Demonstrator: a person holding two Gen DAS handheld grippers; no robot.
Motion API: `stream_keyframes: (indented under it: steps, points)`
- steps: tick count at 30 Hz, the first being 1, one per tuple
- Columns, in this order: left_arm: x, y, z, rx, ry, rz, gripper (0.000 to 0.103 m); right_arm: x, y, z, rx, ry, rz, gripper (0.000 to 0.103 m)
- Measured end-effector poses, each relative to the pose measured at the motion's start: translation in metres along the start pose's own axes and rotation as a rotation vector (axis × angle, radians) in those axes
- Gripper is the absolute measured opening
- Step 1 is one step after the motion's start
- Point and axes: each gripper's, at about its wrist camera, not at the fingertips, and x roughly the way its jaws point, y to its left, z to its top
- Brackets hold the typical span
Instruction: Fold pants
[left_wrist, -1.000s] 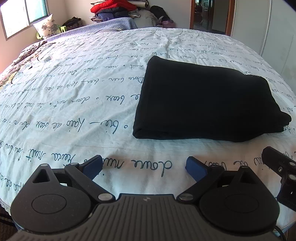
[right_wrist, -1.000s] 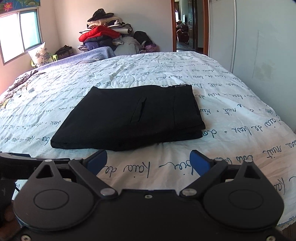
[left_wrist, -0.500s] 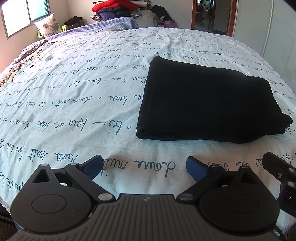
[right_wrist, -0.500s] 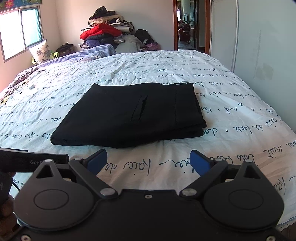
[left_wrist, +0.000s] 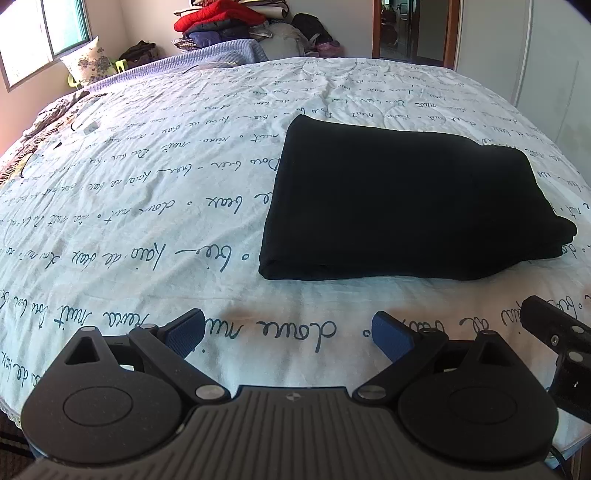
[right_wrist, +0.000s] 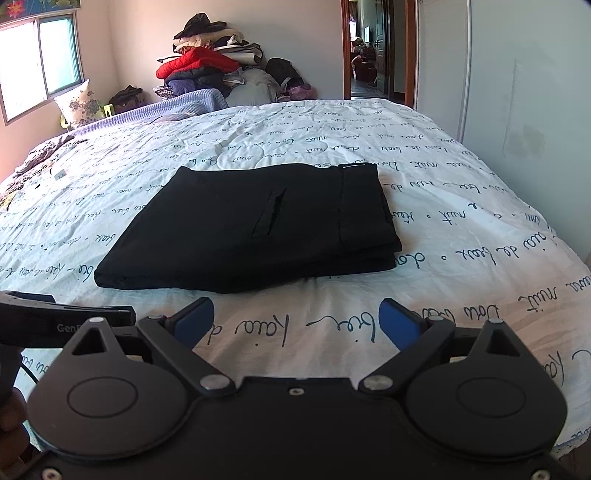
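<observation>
Black pants (left_wrist: 406, 203) lie folded in a flat rectangle on the bed; in the right wrist view the pants (right_wrist: 251, 225) show a pocket slit and the waistband at the right end. My left gripper (left_wrist: 288, 332) is open and empty, held above the bedsheet near the bed's front edge, short of the pants and to their left. My right gripper (right_wrist: 295, 321) is open and empty, just in front of the pants' near edge. Neither touches the pants.
The bed (left_wrist: 147, 221) has a white sheet with dark script. A pile of clothes (right_wrist: 207, 70) and a pillow (right_wrist: 77, 103) lie at the far end. A wall (right_wrist: 517, 92) stands to the right, an open doorway (right_wrist: 369, 62) behind.
Both grippers have pulled back slightly from the pants and risen a little. The pants have not moved. Both grippers stay open.
</observation>
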Motion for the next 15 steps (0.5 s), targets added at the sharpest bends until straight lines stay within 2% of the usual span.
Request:
stream_keyframes:
  steps: [15]
  points:
    - [-0.0014, -0.0003, 0.0010, 0.007, -0.008, 0.002, 0.098, -0.0004, -0.0074, 0.0012, 0.004, 0.000, -0.012, 0.097]
